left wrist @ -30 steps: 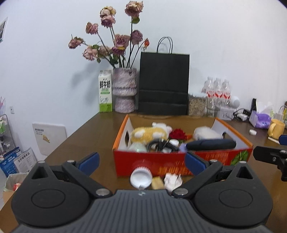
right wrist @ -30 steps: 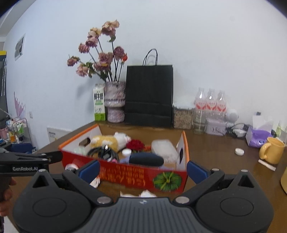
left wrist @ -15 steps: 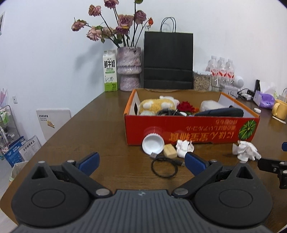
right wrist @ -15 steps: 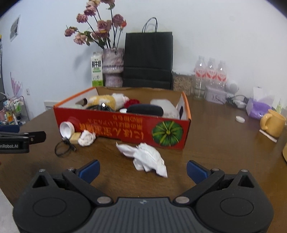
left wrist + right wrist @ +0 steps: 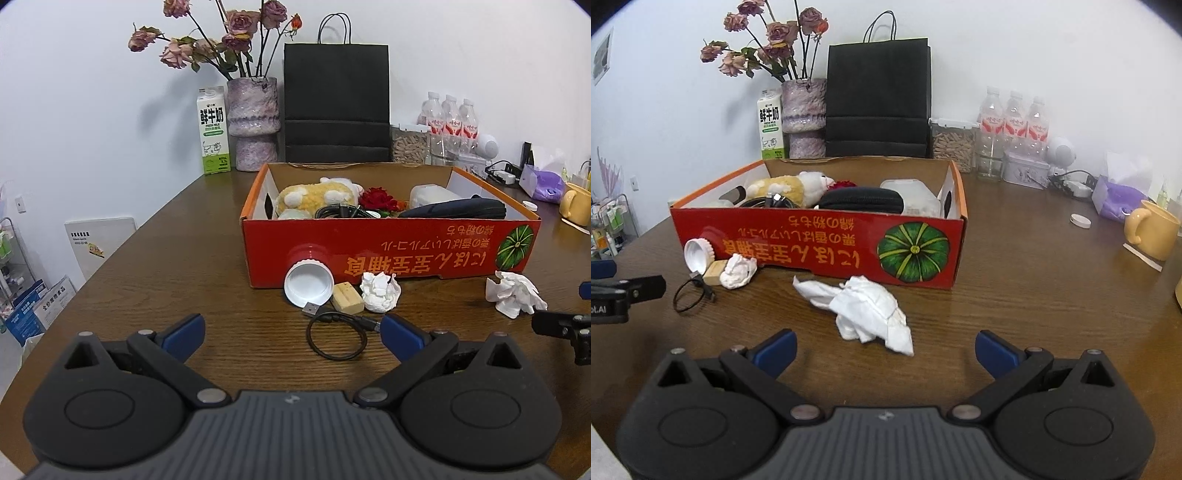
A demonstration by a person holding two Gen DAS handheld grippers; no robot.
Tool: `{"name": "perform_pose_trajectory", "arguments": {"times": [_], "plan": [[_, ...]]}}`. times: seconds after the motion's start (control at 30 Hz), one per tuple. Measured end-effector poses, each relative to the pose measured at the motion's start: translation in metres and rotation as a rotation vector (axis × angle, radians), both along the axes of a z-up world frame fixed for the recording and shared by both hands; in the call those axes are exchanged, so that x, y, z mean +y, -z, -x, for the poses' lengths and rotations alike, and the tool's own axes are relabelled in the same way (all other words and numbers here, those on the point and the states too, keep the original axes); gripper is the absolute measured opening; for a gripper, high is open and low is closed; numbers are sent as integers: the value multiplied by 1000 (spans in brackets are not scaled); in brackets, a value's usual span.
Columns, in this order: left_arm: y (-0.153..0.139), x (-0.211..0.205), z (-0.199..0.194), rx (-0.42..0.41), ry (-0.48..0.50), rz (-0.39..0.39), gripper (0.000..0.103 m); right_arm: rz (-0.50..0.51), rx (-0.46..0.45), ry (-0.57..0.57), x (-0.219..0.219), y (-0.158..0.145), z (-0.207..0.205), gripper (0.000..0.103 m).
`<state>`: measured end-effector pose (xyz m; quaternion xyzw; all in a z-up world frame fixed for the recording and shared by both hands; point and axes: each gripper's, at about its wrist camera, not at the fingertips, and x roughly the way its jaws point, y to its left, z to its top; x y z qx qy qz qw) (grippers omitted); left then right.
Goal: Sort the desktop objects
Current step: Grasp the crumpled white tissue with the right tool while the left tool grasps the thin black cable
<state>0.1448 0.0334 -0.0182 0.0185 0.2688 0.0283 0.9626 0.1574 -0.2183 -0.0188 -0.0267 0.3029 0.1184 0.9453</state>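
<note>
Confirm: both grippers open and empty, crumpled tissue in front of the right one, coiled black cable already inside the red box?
Not quite. The coiled black cable lies on the table in front of the red box, beside the white cap, as the left wrist view shows. The rest holds: left gripper and right gripper open and empty, crumpled tissue before the right.

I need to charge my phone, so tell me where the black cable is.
The black cable lies coiled on the table in front of the red box, just ahead of the left gripper, beside the small tan block and the white cap.
</note>
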Motion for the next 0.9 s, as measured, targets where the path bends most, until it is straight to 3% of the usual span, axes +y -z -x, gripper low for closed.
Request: {"name": "perform_pose_trajectory", "arguments": {"times": [0.23, 0.4, 0.47, 0.53, 0.6, 0.67, 0.7, 0.9], "plan": [[9, -6, -19, 45, 28, -14, 103, 7, 17, -21, 5, 2, -21, 99], [18, -10, -32, 74, 51, -12, 101, 7, 34, -46, 12, 6, -34, 84], [20, -11, -36, 86, 60, -4, 92, 3, 36, -58, 14, 7, -38, 74], [24, -10, -38, 109, 76, 10, 71, -6, 41, -65, 15, 8, -41, 64], [26, -7, -36, 105, 100, 41, 63, -13, 40, -74, 15, 8, -42, 43], [25, -6, -34, 99, 111, 44, 44, -26, 41, -84, 13, 9, -41, 30], [24, -6, -33, 98, 110, 44, 42, -34, 38, -89, 13, 9, -40, 23], [24, -9, -27, 88, 118, 43, 32, -49, 19, -93, 11, 6, -32, 22]]}}
